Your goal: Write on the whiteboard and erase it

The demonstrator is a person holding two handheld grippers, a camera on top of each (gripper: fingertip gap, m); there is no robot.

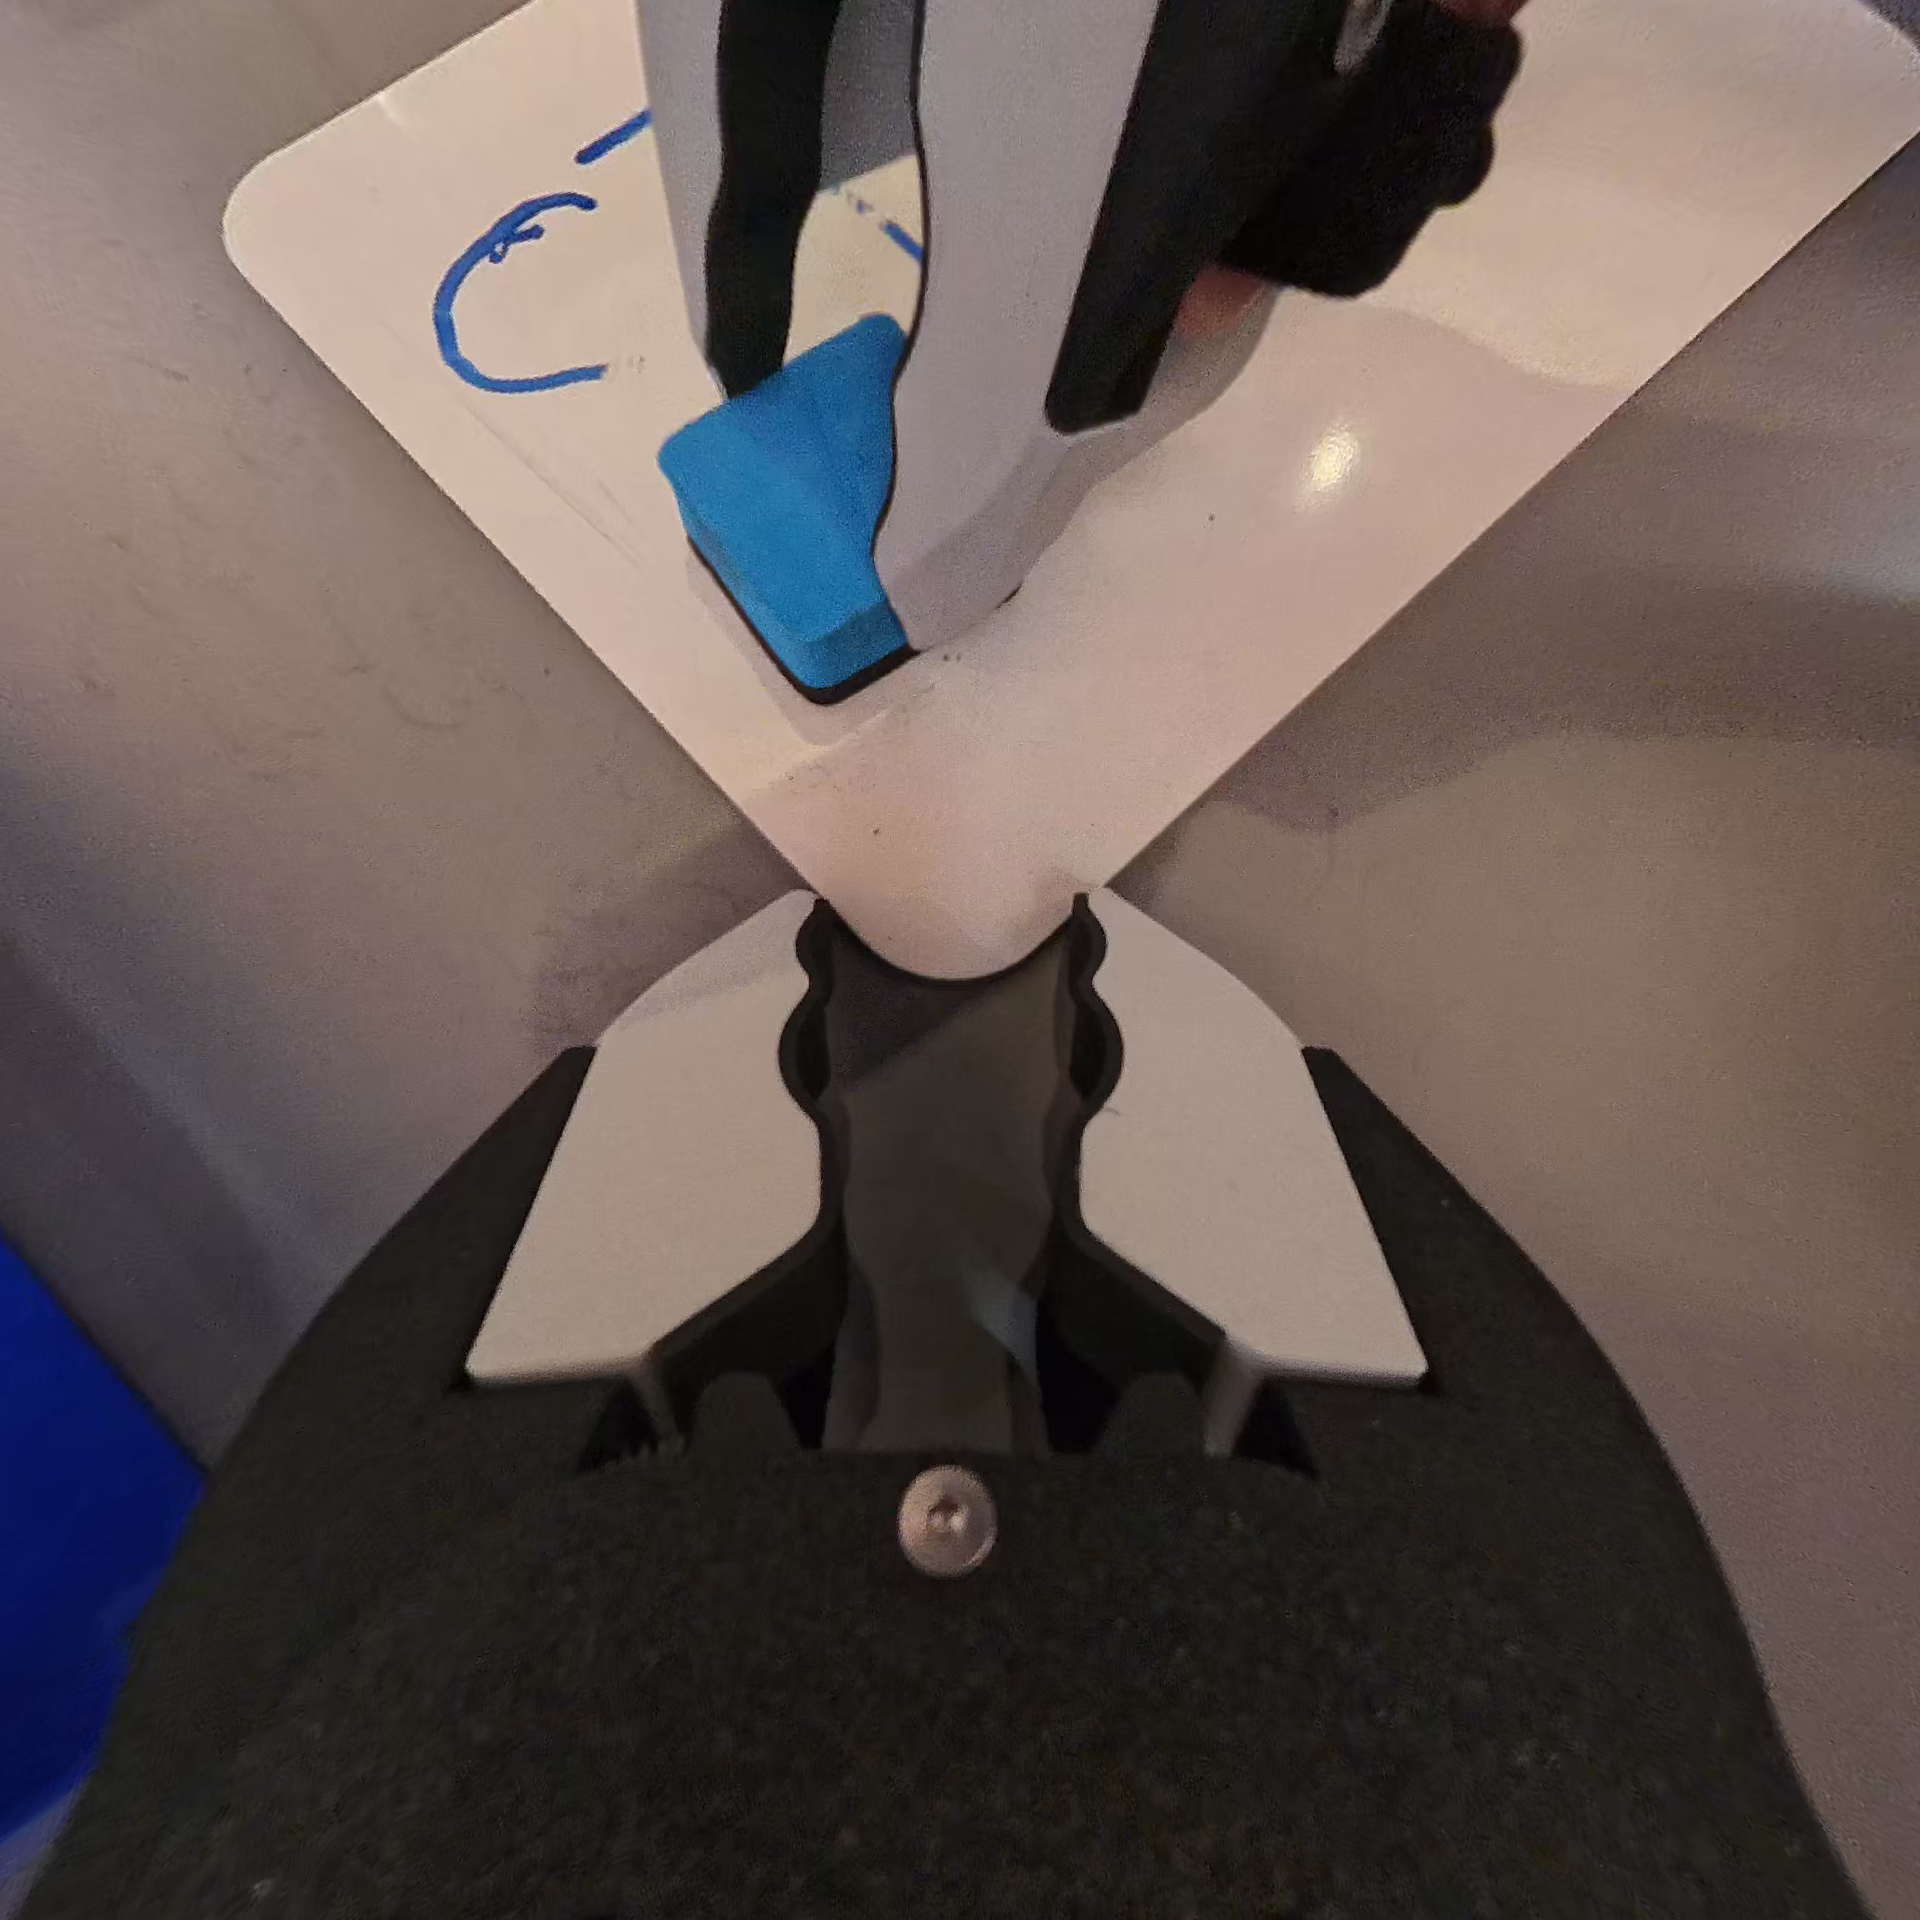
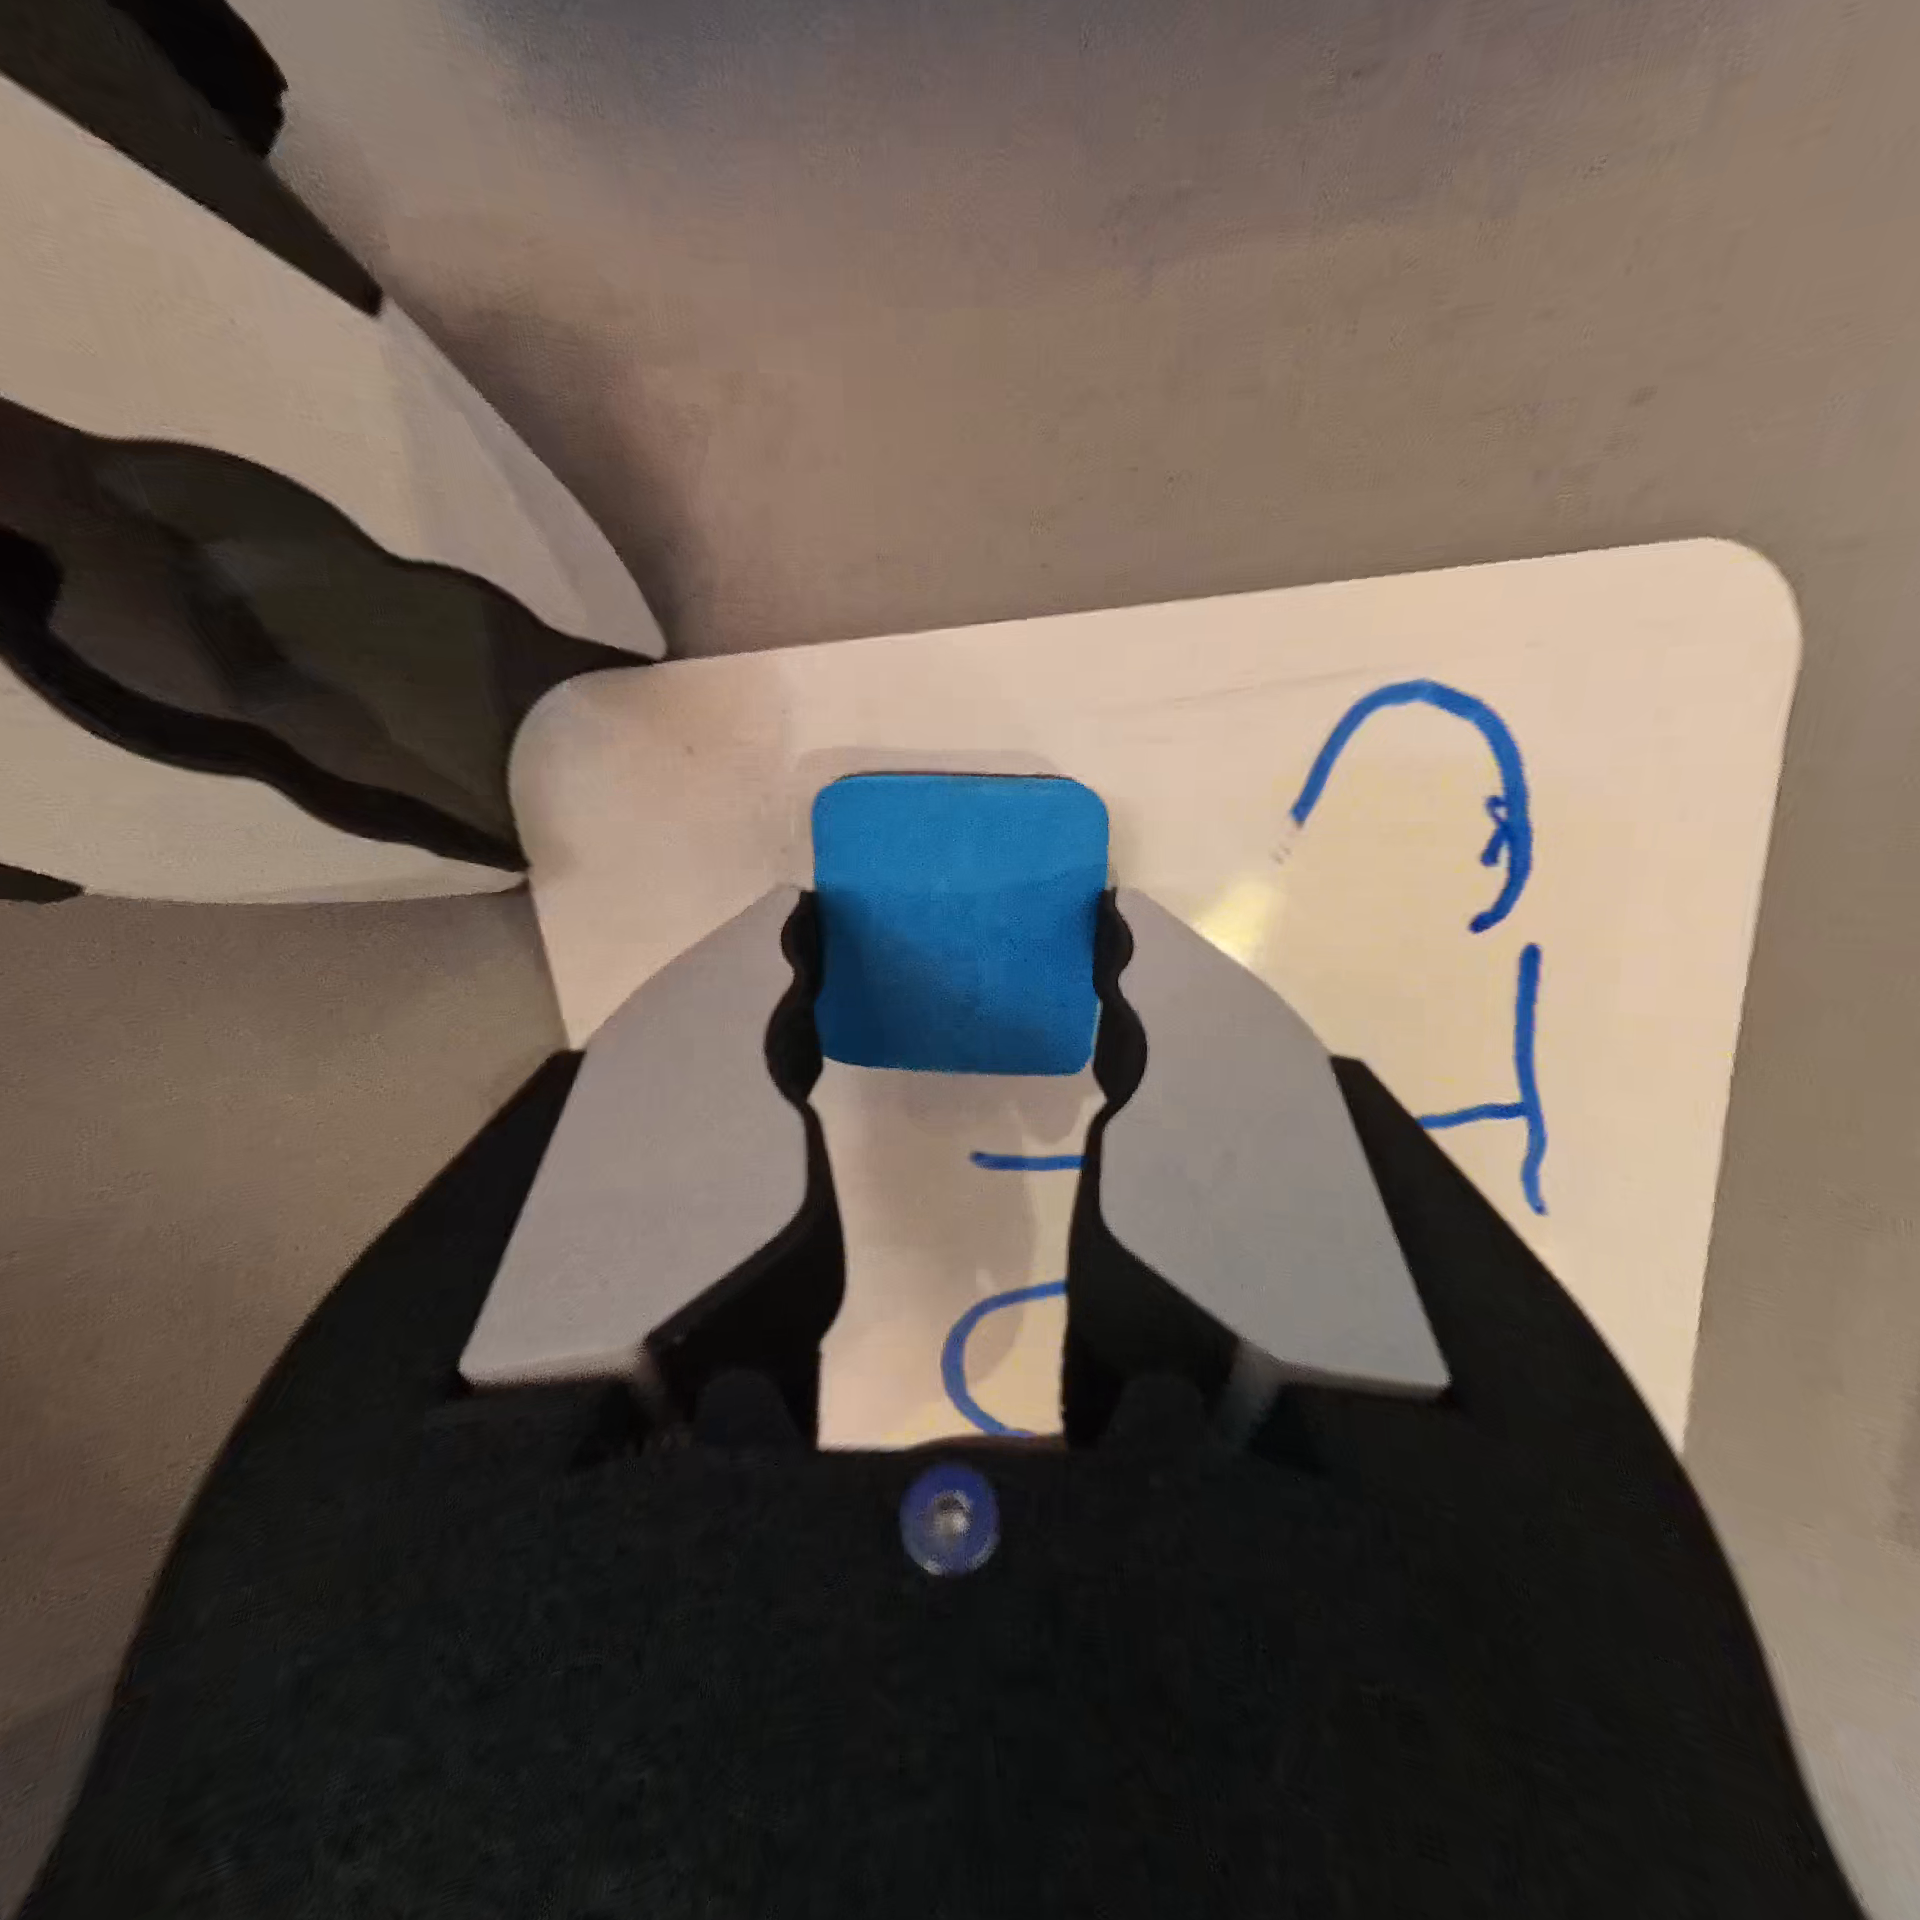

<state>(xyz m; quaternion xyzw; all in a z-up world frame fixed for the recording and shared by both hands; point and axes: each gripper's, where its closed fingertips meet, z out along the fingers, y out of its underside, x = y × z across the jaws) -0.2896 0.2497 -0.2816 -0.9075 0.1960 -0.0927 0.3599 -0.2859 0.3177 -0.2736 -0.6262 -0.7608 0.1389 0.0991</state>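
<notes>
A: Where's the eraser?
B: Blue eraser (image 2: 956, 925) sits flat on the whiteboard (image 2: 1642, 935), near the board's corner by the left claw. Right claw (image 2: 954, 987) clamped on both its sides.
A: Left claw?
B: Left claw (image 1: 948, 956) at the board's corner w/ fingers either side of it; gap narrow. Can't tell if it's pinching.
A: Marks?
B: Blue marker strokes (image 2: 1434, 790) along the board's far edge from the left claw, more under the right claw.
A: Containers?
B: No containers in view. Board lies on grey counter (image 1: 260, 675); gloved hand (image 1: 1382, 177) on right claw.
</notes>
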